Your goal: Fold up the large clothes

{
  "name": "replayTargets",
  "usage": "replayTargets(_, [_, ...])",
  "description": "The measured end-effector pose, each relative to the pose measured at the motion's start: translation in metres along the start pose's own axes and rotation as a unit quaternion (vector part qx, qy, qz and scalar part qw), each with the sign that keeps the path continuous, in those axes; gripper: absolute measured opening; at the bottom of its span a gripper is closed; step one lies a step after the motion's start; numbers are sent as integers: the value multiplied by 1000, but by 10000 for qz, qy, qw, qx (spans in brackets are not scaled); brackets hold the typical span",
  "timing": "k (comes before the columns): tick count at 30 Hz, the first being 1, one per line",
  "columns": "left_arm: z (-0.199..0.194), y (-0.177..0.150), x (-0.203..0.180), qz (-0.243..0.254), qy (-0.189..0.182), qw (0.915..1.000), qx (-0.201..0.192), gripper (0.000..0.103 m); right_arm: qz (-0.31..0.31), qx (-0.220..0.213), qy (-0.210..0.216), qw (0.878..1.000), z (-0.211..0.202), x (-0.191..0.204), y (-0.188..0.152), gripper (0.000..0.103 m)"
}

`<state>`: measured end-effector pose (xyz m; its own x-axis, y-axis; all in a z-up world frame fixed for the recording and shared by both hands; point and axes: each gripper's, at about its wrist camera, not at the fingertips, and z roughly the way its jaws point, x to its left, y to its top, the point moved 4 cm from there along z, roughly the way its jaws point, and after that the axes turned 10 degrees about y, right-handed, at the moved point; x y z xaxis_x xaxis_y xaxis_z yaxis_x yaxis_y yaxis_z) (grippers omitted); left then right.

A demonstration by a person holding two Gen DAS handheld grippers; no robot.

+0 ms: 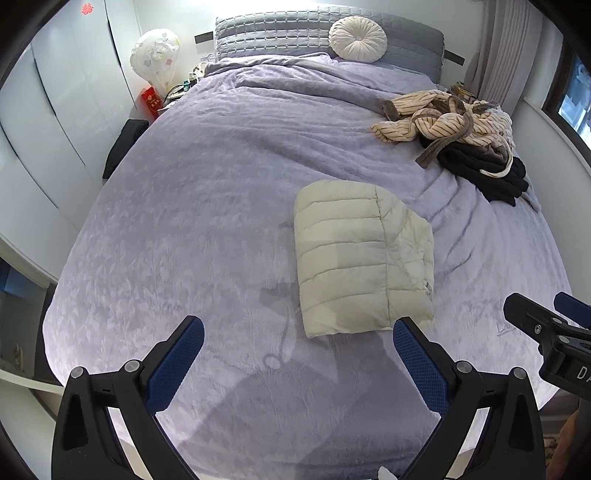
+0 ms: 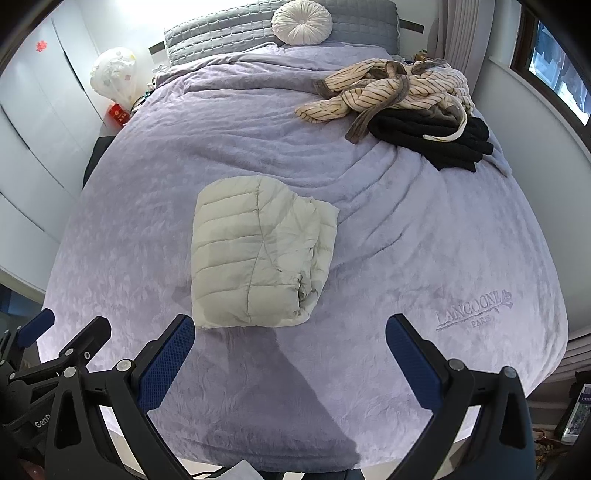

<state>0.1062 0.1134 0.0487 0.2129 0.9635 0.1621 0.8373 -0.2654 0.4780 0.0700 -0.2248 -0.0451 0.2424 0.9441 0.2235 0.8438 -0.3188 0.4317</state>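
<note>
A cream quilted down jacket lies folded into a compact rectangle on the lilac bedspread; it also shows in the right wrist view. My left gripper is open and empty, held above the bed's foot just short of the jacket's near edge. My right gripper is open and empty, also above the foot of the bed, near the jacket's front edge. The right gripper shows at the right edge of the left wrist view. The left gripper shows at the left edge of the right wrist view.
A heap of unfolded clothes lies at the far right of the bed: a cream striped robe over a black garment. A round white cushion rests by the grey headboard. White wardrobes stand left; a window right.
</note>
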Motion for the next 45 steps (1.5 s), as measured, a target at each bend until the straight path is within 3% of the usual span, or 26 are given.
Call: replayTargets(45, [0,-1,-2,0,-8,10000,8,103,16,38,39,10000,1,2,-5,103])
